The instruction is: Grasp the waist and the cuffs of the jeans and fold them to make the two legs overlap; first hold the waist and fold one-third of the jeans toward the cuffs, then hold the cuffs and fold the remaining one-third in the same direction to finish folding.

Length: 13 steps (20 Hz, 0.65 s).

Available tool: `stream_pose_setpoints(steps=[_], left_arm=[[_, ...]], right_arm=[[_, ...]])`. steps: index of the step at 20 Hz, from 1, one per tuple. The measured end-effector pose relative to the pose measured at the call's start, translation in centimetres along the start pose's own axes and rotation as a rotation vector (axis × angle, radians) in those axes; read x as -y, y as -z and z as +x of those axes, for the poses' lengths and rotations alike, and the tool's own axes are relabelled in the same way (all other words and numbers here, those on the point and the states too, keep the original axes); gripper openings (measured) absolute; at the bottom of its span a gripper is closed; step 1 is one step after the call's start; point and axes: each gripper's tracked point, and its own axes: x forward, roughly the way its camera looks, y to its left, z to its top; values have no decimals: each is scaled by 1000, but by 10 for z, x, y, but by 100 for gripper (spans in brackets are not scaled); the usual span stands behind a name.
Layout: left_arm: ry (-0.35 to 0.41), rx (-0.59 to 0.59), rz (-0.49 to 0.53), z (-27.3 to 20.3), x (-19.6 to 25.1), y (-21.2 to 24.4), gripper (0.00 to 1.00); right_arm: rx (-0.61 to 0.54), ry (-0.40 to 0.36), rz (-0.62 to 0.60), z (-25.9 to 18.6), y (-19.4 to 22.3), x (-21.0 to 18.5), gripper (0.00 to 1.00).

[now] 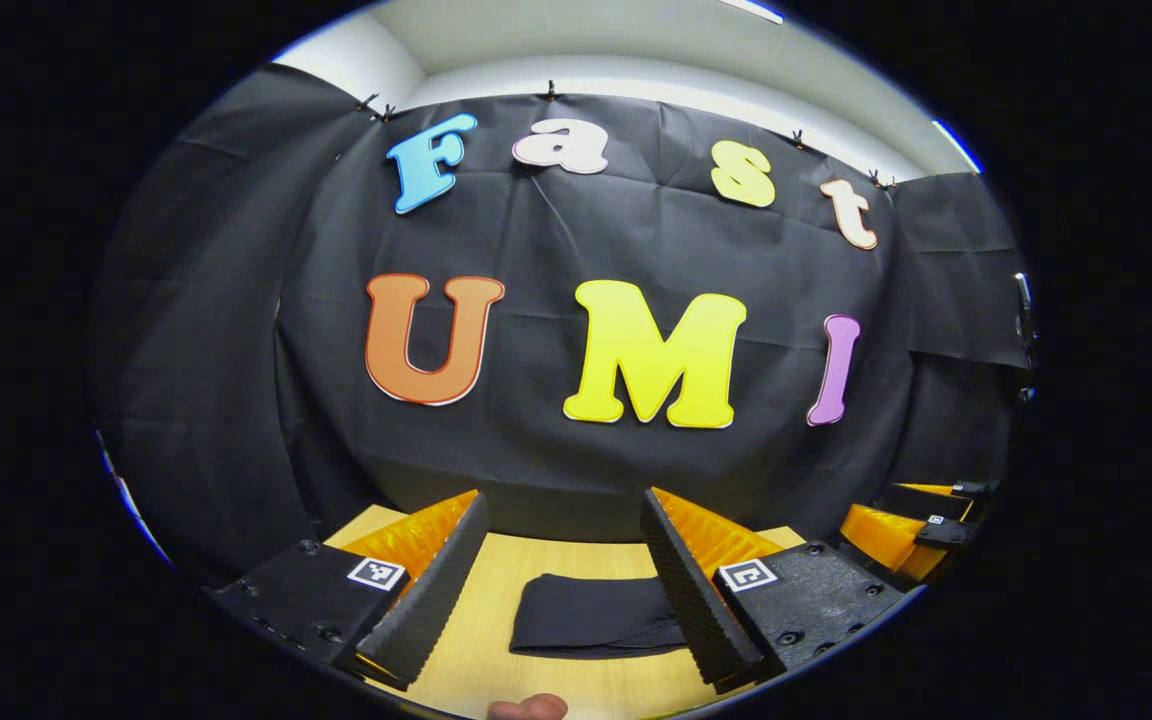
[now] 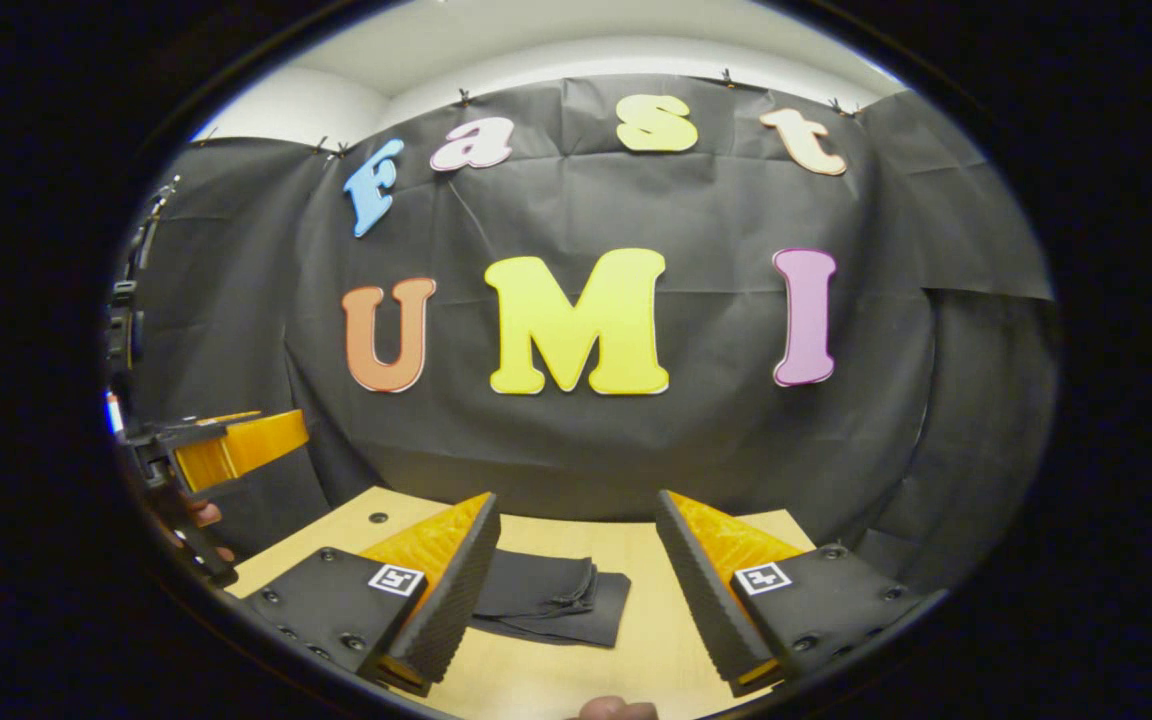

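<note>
In the left gripper view, the left gripper (image 1: 561, 560) hung above the table (image 1: 496, 680) with its fingers spread wide and nothing between them. A fingertip (image 1: 528, 708) showed at the bottom edge. Beyond the fingers, the jeans (image 1: 596, 615) lay flat on the table as a compact dark bundle, its right end hidden behind the right finger. Farther off at the right edge, the right gripper (image 1: 911, 530) was in the air above the table's corner.

In the right gripper view, the right gripper (image 2: 576, 565) was likewise held wide apart and empty, clear of the cloth. A fingertip (image 2: 616, 710) sat at the bottom edge. Past its left finger the jeans (image 2: 551, 597) rested on the table (image 2: 656, 640), folded up, with layered edges stacked at the right end. At the far left, the left gripper (image 2: 236, 445) was held up by a hand (image 2: 198, 520). The black cloth wall (image 2: 716, 420) stood behind the table.
</note>
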Motion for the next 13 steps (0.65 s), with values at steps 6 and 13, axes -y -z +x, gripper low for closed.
stream_pose_setpoints(steps=[6, 13], left_arm=[[12, -7, 17, -15, 5, 17, 98], [54, -9, 46, -18, 13, 29, 88]], right_arm=[[57, 84, 32, -10, -3, -1, 96], [79, 91, 1, -22, 1, -15, 95]])
